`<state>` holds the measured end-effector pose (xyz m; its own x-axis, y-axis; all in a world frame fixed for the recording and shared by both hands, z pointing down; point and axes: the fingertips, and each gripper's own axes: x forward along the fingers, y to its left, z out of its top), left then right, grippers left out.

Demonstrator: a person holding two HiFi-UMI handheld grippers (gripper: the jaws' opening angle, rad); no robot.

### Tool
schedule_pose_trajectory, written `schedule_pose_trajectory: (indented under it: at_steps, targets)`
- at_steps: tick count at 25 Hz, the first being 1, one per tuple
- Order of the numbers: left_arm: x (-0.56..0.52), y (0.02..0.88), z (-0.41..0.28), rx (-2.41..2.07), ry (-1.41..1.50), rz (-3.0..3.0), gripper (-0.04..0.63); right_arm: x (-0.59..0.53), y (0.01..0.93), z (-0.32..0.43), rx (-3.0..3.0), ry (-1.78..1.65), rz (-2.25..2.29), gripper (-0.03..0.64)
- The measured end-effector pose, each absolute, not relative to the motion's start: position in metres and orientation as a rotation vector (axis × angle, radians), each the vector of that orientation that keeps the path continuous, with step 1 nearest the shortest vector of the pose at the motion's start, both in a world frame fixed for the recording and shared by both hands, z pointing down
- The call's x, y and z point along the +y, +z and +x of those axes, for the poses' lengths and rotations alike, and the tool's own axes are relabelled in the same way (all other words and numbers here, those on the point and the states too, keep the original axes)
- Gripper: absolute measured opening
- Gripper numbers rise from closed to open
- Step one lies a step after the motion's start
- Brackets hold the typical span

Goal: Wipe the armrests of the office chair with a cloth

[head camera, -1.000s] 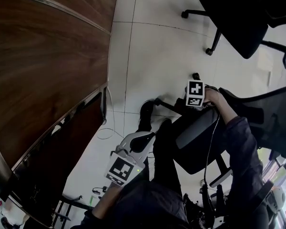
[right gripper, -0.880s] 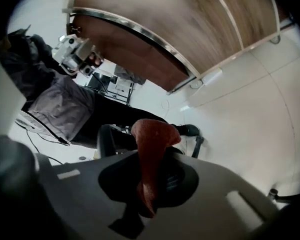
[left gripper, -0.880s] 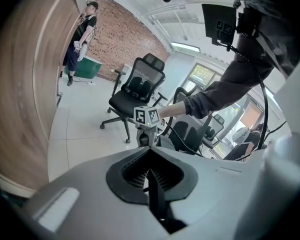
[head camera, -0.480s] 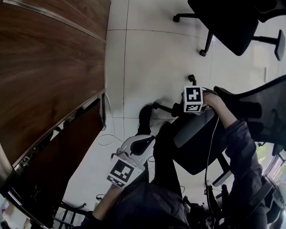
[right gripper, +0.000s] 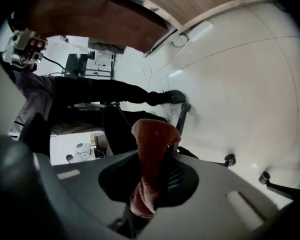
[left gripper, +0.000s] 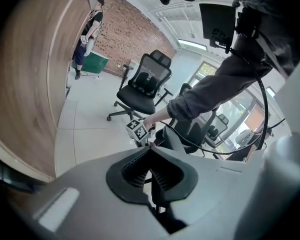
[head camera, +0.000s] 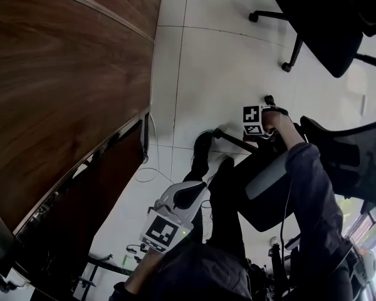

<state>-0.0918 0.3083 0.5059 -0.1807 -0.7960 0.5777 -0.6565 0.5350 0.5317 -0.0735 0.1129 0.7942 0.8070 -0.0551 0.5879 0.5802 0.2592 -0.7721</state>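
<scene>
My right gripper (head camera: 262, 132), with its marker cube on top, hangs just past the front end of the grey armrest (head camera: 268, 175) of the black office chair (head camera: 354, 162). A reddish-brown cloth (right gripper: 151, 151) is folded and pinched between its jaws, and its free end sticks out over the white floor. My left gripper (head camera: 189, 192) is low and nearer to me, left of the armrest, shut with nothing between its ribbed pads (left gripper: 140, 166). It looks toward the armrest (left gripper: 173, 138) and the right gripper's cube (left gripper: 136, 129).
A wood-panelled wall (head camera: 62, 74) fills the left. A second black office chair (head camera: 323, 17) stands at the far right. The near chair's base leg (right gripper: 182, 116) and castors (right gripper: 231, 159) lie on white tiles. My own dark-trousered legs (head camera: 227, 212) and a thin cable (head camera: 144, 171) are below.
The head view has swung, so everything sits a little further right. The right gripper stays by the armrest's front end with the cloth. The left gripper has hardly moved.
</scene>
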Motion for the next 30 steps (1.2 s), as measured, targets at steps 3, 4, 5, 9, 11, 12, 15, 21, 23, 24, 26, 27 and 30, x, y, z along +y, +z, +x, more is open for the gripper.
schedule_pose_trajectory:
  at_steps: [3, 4, 5, 9, 11, 12, 15, 21, 23, 24, 26, 27, 30]
  targets:
    - [0.313, 0.512, -0.093, -1.904, -0.207, 1.171, 0.015, 0.105, 0.808, -0.071, -0.496, -0.501, -1.230, 0.053]
    - [0.313, 0.513, -0.091, -1.897, -0.207, 1.173, 0.015, 0.108, 0.806, -0.071, -0.506, -0.495, -1.241, 0.053]
    - [0.312, 0.511, -0.089, -1.889, -0.206, 1.181, 0.015, 0.112, 0.799, -0.071, -0.520, -0.485, -1.259, 0.053]
    - [0.296, 0.492, -0.098, -1.895, -0.191, 1.264, 0.015, 0.130, 0.744, -0.092, -0.649, -0.462, -1.351, 0.054]
    - [0.286, 0.478, -0.105, -1.907, -0.179, 1.312, 0.015, 0.142, 0.701, -0.108, -0.772, -0.443, -1.403, 0.054]
    - [0.281, 0.470, -0.106, -1.911, -0.174, 1.333, 0.015, 0.147, 0.677, -0.114, -0.844, -0.438, -1.425, 0.054]
    - [0.268, 0.444, -0.109, -1.919, -0.152, 1.407, 0.015, 0.154, 0.605, -0.127, -1.073, -0.446, -1.441, 0.054]
    - [0.236, 0.403, -0.097, -1.860, -0.053, 1.608, 0.015, 0.131, 0.480, -0.110, -1.652, -0.259, -1.183, 0.054]
    - [0.219, 0.390, -0.081, -1.809, -0.013, 1.680, 0.015, 0.116, 0.443, -0.081, -1.825, -0.129, -1.027, 0.054]
    - [0.209, 0.383, -0.073, -1.779, 0.012, 1.727, 0.015, 0.109, 0.426, -0.064, -1.906, -0.063, -0.937, 0.054]
    - [0.189, 0.366, -0.052, -1.718, 0.063, 1.818, 0.015, 0.099, 0.397, -0.024, -2.043, 0.057, -0.755, 0.054]
    - [0.180, 0.357, -0.038, -1.686, 0.088, 1.860, 0.015, 0.095, 0.383, -0.003, -2.102, 0.115, -0.670, 0.054]
    - [0.150, 0.331, 0.001, -1.548, 0.164, 2.008, 0.015, 0.087, 0.344, 0.054, -2.265, 0.272, -0.408, 0.054]
